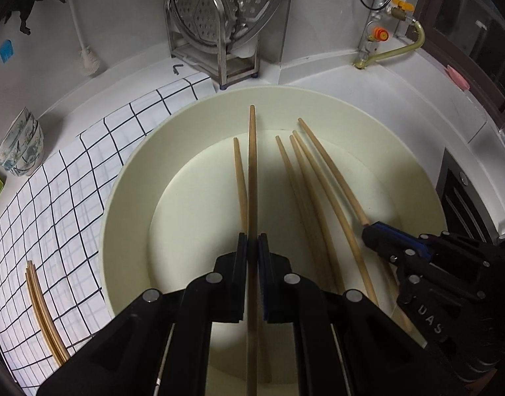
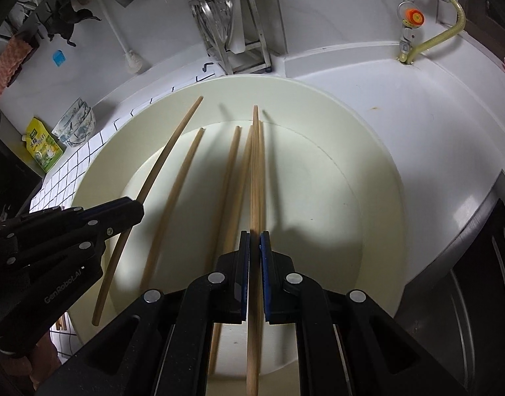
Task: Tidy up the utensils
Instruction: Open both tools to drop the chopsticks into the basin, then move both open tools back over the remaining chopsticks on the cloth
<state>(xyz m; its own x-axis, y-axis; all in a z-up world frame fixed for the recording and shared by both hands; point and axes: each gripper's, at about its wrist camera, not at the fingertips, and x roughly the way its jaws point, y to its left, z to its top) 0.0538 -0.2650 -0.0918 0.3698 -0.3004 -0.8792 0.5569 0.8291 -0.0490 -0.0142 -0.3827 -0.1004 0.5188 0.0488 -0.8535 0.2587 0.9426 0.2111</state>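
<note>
A cream basin lies under both grippers and holds several loose wooden chopsticks. My left gripper is shut on one chopstick, which runs straight ahead over the basin. In the right wrist view the same left gripper comes in from the left, its chopstick slanting up to the right. My right gripper is shut on another chopstick. In the left wrist view that right gripper sits at the right. A small bundle of chopsticks rests on the checked cloth.
A steel dish rack with perforated trays stands behind the basin against the wall. Stacked patterned bowls and a green packet sit at the far left. A gas valve with a yellow hose is at the back right, and a dark appliance at the right.
</note>
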